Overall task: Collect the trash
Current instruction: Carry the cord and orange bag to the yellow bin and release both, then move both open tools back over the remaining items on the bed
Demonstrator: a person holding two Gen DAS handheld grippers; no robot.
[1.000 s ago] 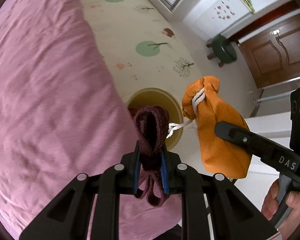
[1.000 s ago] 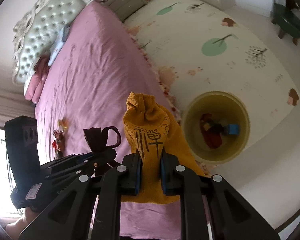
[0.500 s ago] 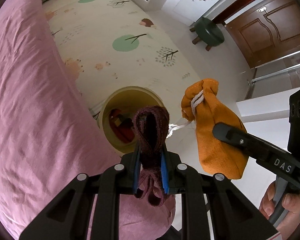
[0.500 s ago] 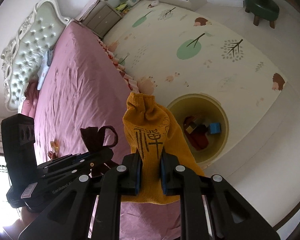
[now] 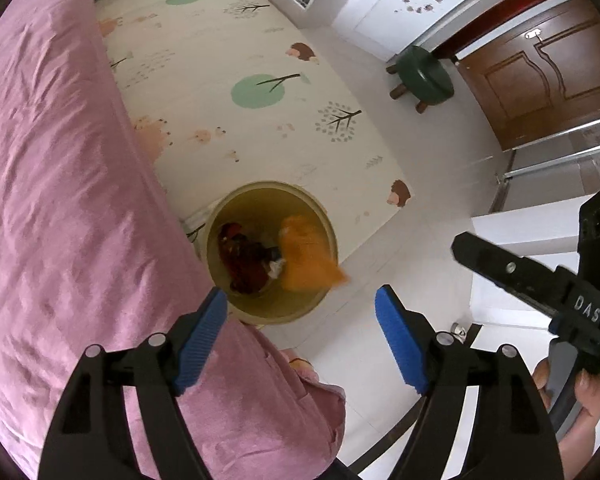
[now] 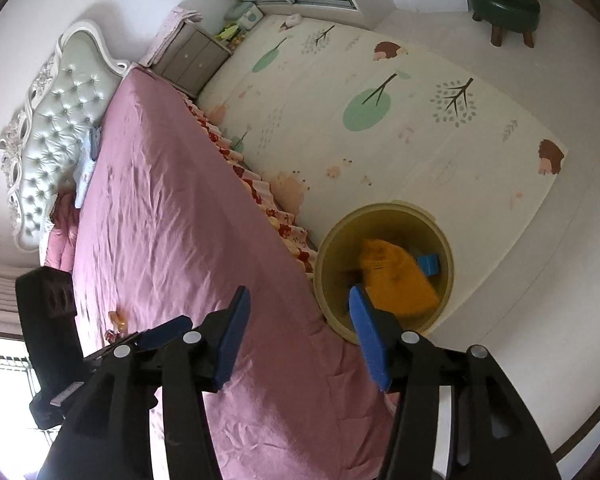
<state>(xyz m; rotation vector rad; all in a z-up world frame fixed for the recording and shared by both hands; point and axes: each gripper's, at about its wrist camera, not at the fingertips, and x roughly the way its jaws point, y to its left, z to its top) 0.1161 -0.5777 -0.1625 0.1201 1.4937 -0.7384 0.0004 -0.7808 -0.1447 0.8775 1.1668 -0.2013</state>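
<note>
A round yellow bin (image 5: 328, 232) stands on the floor by the foot corner of the pink bed; it also shows in the right wrist view (image 6: 384, 210). An orange drawstring pouch (image 5: 306, 258) is blurred inside the bin, also seen from the right wrist (image 6: 396, 276). Dark red cloth (image 5: 242, 258) lies in the bin beside it. A blue item (image 6: 429, 263) lies at the bin's far side. My left gripper (image 5: 300, 332) is open and empty above the bin. My right gripper (image 6: 298, 330) is open and empty above the bed edge and bin.
The pink bed (image 5: 52, 200) fills the left. Small wrappers (image 6: 116, 326) lie on the bedspread near the left gripper's body. A patterned play mat (image 5: 236, 88) covers the floor beyond the bin. A green stool (image 5: 422, 74) stands near a wooden door (image 5: 540, 68).
Both grippers have opened. The orange pouch left the right gripper and the dark red strap left the left gripper; both are now in the bin.
</note>
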